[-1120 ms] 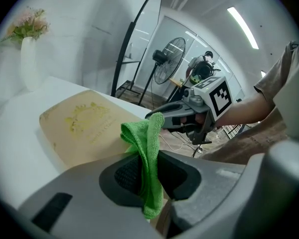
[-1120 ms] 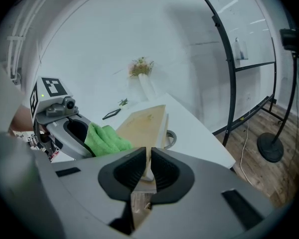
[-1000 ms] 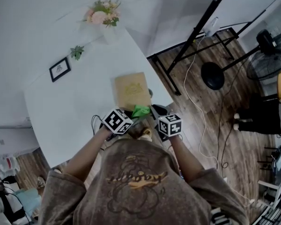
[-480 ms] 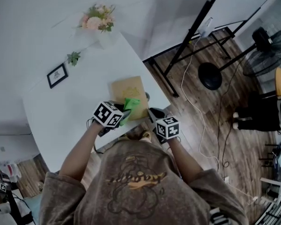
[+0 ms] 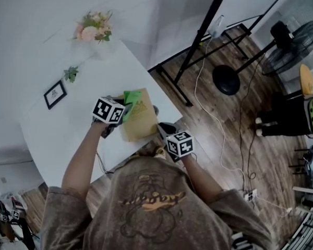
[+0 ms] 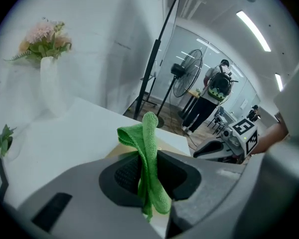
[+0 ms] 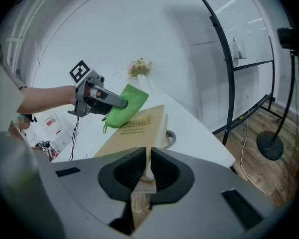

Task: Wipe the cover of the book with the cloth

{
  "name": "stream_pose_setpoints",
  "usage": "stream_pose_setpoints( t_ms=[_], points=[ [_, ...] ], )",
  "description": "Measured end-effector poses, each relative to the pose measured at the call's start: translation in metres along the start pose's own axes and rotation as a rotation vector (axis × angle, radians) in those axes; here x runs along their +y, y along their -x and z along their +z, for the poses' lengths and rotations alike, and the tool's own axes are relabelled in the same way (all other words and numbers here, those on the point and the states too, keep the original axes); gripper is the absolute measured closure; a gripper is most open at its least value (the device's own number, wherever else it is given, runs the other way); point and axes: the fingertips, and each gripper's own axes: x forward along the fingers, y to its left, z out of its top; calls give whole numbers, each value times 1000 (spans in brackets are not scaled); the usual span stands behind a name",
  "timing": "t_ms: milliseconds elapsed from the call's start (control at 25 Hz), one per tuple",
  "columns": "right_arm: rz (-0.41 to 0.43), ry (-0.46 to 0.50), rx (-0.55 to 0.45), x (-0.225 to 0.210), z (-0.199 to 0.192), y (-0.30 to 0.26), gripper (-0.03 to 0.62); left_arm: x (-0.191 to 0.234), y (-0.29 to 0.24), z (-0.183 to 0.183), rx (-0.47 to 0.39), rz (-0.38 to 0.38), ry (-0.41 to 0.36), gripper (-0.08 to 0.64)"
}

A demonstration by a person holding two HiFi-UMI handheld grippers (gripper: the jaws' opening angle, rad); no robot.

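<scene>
A tan book (image 5: 141,120) lies on the white table (image 5: 68,134) near its right edge, cover up. The green cloth (image 5: 130,98) rests on the book's far left corner, and my left gripper (image 5: 121,108) is shut on it. In the left gripper view the cloth (image 6: 147,156) hangs folded between the jaws. My right gripper (image 5: 161,130) is shut on the book's near edge. In the right gripper view the book (image 7: 139,128) runs away from the jaws, with the cloth (image 7: 125,103) pressed on its far end by the left gripper (image 7: 120,103).
A vase of pink flowers (image 5: 91,30), a small plant sprig (image 5: 70,73) and a framed picture (image 5: 55,93) stand on the table's far side. A black stand (image 5: 198,40), a fan (image 5: 289,38) and cables (image 5: 219,124) occupy the wooden floor at the right. A person (image 6: 212,96) stands far off.
My left gripper has carried the cloth from the book's near edge up over the cover to its far left corner. The right gripper still holds the book's near edge.
</scene>
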Motion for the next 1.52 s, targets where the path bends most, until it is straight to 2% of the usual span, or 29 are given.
stream_pose_setpoints(
  t_ms=[360,720,1120,1520],
  points=[
    [4,-12,-5,-3,0,2,569,29,-22,39,14,59,-35,491],
    [11,-16,-6,-4,0,1,569,33,-57,42,76,68,-69,491],
    [10,-9,-9,-5,-3,-1,569,21,-77,32,114,17,-58,491],
    [22,0,-3,-5,0,3,568,-22,-80,21,151,-70,-118,491]
  ],
)
